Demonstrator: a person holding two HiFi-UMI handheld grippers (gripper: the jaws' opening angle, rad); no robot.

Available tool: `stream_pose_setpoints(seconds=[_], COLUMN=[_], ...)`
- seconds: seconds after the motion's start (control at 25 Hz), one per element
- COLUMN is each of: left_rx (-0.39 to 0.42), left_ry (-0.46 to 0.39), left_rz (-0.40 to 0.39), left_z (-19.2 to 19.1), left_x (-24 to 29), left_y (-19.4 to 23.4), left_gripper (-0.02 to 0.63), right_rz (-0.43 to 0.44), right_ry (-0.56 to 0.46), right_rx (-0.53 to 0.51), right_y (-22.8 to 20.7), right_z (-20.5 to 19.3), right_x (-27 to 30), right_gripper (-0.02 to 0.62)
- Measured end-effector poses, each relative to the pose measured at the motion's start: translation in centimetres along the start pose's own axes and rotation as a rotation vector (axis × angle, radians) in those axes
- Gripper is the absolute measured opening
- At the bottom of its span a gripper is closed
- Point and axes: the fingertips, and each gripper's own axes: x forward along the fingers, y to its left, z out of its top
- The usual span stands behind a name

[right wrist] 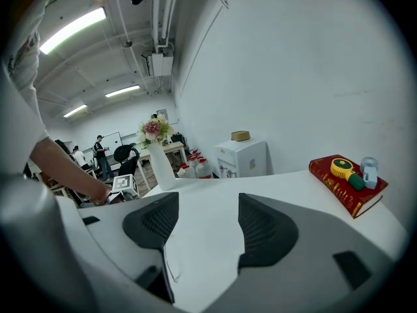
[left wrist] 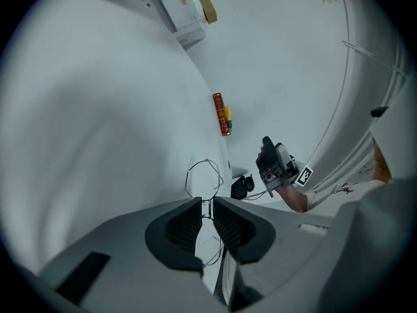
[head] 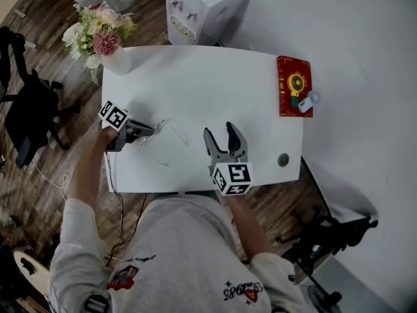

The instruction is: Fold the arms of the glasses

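Thin wire-framed glasses (head: pixel 164 133) lie on the white table (head: pixel 215 77) near its front left. My left gripper (head: pixel 150 130) comes in from the left and is shut on the frame. In the left gripper view the jaws (left wrist: pixel 207 208) stand almost together, pinching the wire just below a lens ring (left wrist: pixel 204 173). My right gripper (head: pixel 219 132) is at the table's front middle, right of the glasses, open and empty. In the right gripper view (right wrist: pixel 208 223) only bare table lies between the jaws, with a thin wire arm (right wrist: pixel 167 265) by the left jaw.
A white vase of flowers (head: pixel 99 36) stands at the table's far left corner. A red book (head: pixel 293 85) with small items on it lies at the right edge. A small dark round thing (head: pixel 283 160) sits front right. A white cabinet (head: pixel 203 5) stands behind the table.
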Motion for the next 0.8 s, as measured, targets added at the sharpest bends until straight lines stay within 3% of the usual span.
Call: stream_pose_setpoints(seconds=[0.2, 0.8], left_rx=[0.034, 0.137], left_ry=[-0.025, -0.175], left_rz=[0.062, 0.240], left_z=[0.1, 0.6], left_x=[-0.1, -0.6], left_y=[0.1, -3.2], left_gripper=[0.018, 0.012], right_rz=[-0.002, 0.037], right_ry=[-0.003, -0.037], right_rx=[0.012, 0.008], right_y=[-0.1, 1.7], right_z=[-0.1, 0.2], right_x=[-0.4, -1.6], right_gripper=[0.270, 0.267])
